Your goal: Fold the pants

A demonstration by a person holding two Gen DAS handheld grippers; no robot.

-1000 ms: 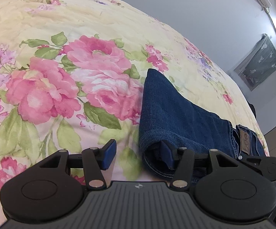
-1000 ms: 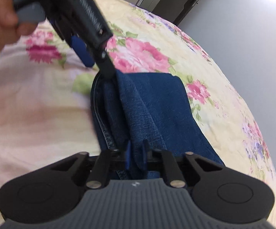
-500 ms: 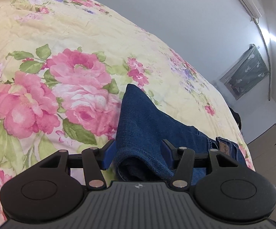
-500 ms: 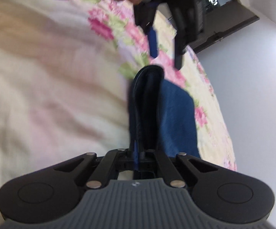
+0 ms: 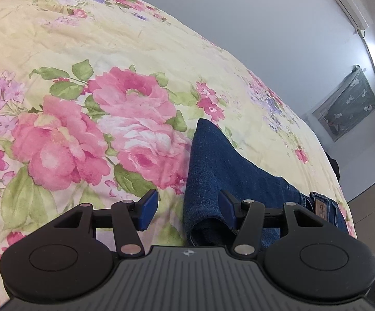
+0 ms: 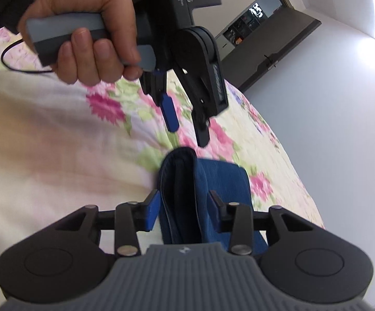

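Blue denim pants [image 5: 228,171] lie folded on the floral bedspread [image 5: 109,51]. Left gripper [image 5: 187,204] has jaws apart, holding nothing, just above the fold. Right gripper [image 6: 182,210] jaws apart, straddling the bundle's end.

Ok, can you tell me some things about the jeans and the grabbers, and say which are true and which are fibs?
1. The jeans lie on a flowery bedspread. True.
2. The left gripper is shut tight on the jeans. False: its jaws are open, holding nothing.
3. The right gripper is open, with jeans between its fingers. True.
4. The jeans are red. False: they are dark blue.
5. A hand holds the left gripper's handle. True.
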